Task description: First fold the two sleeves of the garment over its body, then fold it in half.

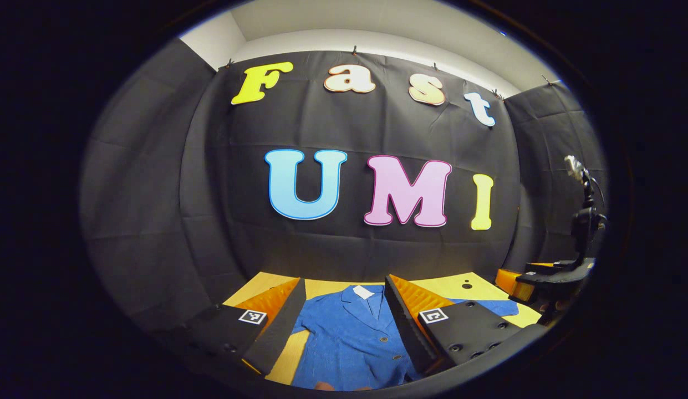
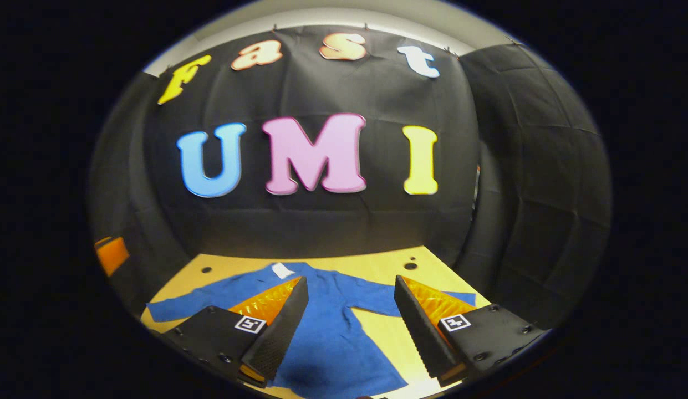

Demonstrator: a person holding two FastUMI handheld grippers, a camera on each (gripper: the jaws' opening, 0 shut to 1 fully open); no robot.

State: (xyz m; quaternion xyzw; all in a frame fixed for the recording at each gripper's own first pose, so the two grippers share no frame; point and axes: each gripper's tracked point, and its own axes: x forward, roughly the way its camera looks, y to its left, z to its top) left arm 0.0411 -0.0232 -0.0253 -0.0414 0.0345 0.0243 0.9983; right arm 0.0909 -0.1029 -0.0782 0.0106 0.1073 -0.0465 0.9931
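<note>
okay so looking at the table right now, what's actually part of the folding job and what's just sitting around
Job: blue button-up garment spread flat, sleeves out; left gripper and right gripper, both open above it.

Lying about: wooden table; black stand at the table's edge.

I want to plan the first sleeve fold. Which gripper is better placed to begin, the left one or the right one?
Probably the right gripper. In its view both sleeves of the blue garment lie spread flat, and one sleeve runs between its open fingers. The left gripper hangs open over the collar and buttons, not over a sleeve.

Recording booth — black cloth walls
</note>
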